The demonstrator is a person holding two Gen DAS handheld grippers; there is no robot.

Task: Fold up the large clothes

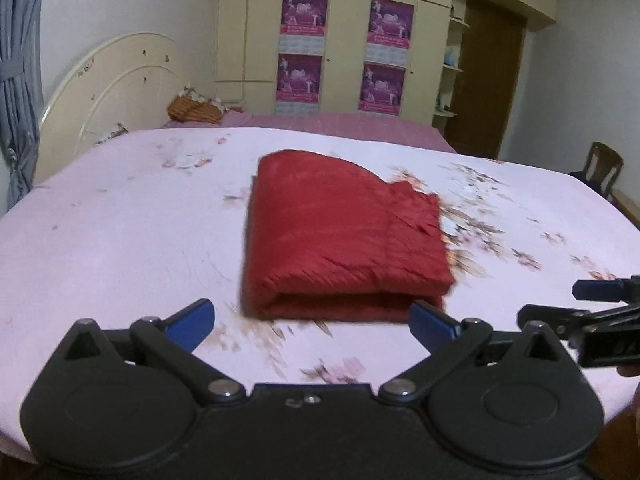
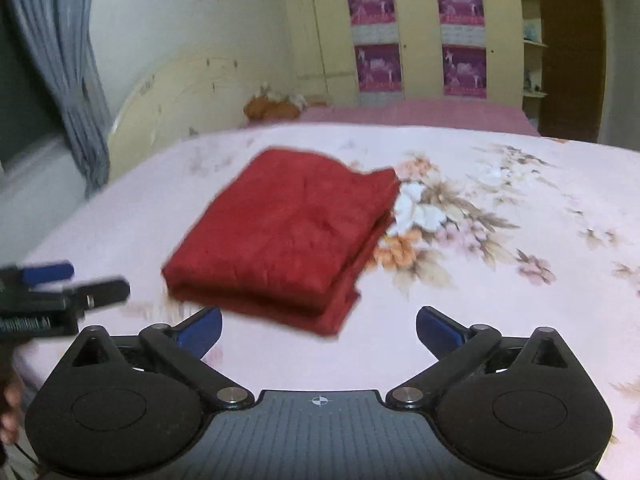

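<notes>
1. Left tongs (image 1: 313, 322) sit low at the near edge of the bed (image 1: 120, 240) and look slightly down toward the red folded garment (image 1: 344, 236). The blue fingertips (image 1: 196, 318) are spread very wide, w/ nothing between them; the right one is just beside the near fold of the garment, touching or not I cannot tell.
2. Right tongs (image 2: 318, 326) have the same pose, beside the left ones, also tilted down over the bed. The fingertips (image 2: 438, 330) are spread wide and hold nothing; the garment's near edge lies just beyond the gap.
3. Each pair of tongs shows in the other view: the right tongs at the right edge of the left wrist view, the left ones at the left edge of the right wrist view. A bit of a hand (image 2: 10, 408) shows at the lower left of the right wrist view.
4. The garment lies alone approx. mid-bed, folded to a thick rectangle w/ stacked layers, on a pale pink sheet (image 2: 500, 300) w/ flower print.
5. Room: cream headboard (image 1: 108, 92) at the left, grey-blue curtain (image 1: 20, 60), cream wardrobe (image 1: 344, 40) w/ four purple posters (image 1: 305, 12), brown door (image 1: 488, 80), wooden chair (image 1: 604, 170) at far right. An orange-brown thing (image 1: 196, 110) lies near the headboard, too blurred to name.
</notes>
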